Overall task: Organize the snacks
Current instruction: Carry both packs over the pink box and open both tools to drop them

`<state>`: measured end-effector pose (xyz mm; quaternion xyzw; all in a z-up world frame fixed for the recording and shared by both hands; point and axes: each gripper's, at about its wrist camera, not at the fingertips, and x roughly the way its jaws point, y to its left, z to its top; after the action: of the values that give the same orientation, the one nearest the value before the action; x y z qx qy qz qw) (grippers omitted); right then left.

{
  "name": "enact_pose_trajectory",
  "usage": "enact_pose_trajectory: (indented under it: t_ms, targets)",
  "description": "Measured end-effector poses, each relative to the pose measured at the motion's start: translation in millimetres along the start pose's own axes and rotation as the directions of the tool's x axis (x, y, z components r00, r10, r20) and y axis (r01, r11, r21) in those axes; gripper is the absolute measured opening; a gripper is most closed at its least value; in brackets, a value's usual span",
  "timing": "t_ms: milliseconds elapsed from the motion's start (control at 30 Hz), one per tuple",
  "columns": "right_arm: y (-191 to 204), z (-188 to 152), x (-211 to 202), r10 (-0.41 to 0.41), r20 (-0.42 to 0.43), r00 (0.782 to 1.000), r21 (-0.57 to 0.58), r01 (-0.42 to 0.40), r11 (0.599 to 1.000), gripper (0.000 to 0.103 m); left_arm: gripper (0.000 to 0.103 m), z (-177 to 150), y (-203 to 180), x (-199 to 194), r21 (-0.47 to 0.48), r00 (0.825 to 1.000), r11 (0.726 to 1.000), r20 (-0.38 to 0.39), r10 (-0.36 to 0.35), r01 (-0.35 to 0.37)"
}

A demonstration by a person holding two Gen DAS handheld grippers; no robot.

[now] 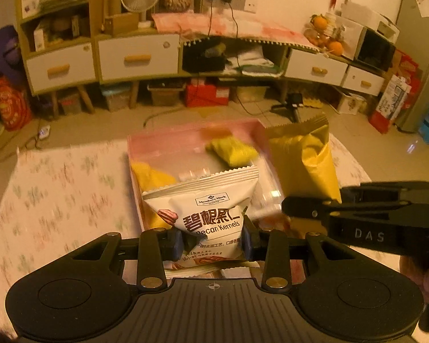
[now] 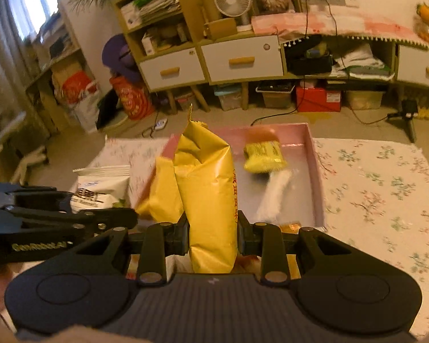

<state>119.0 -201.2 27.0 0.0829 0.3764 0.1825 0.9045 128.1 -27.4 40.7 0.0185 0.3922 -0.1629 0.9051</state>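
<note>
left gripper (image 1: 211,243) clamped on white pecan kernels packet (image 1: 206,214), packet upright, lifted above near edge of pink tray (image 1: 191,137). right gripper (image 2: 213,237) pinching gold foil snack bag (image 2: 206,188), bag upright, also above tray's near edge, just beside pecan packet. inside tray: small yellow packet (image 2: 264,155) near far wall, orange-yellow packet (image 1: 150,177) against left wall, white packet (image 2: 274,197), blurred, near middle. tray on floral tablecloth (image 2: 371,188).
</note>
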Motion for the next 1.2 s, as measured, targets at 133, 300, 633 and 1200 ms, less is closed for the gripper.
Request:
enact_pose_trajectory:
  t_ms: [133, 300, 633, 1200]
  targets:
    - [-3.6, 8.5, 10.7, 0.013, 0.009, 1.0, 0.055, -0.014, 0.998, 0.027, 0.035, 22.5, 4.9, 17.8, 0.0, 1.0, 1.0, 0.002, 0.028, -0.028]
    - [-9.6, 15.4, 29.7, 0.017, -0.013, 1.0, 0.095, -0.015, 0.995, 0.027, 0.035, 37.4, 10.3, 48.9, -0.004, 0.998, 0.998, -0.008, 0.058, -0.058]
    - [-22.3, 16.3, 59.6, 0.02, -0.089, 0.996, 0.164, -0.006, 0.986, 0.028, 0.036, 45.9, 15.0, 104.7, -0.009, 0.989, 0.989, -0.003, 0.149, -0.149]
    - [-25.9, 18.1, 44.7, -0.065, -0.066, 0.996, 0.114, 0.072, 0.991, 0.057, 0.061, 50.4, 17.6, 116.5, -0.013, 0.982, 0.982, 0.037, 0.186, -0.186]
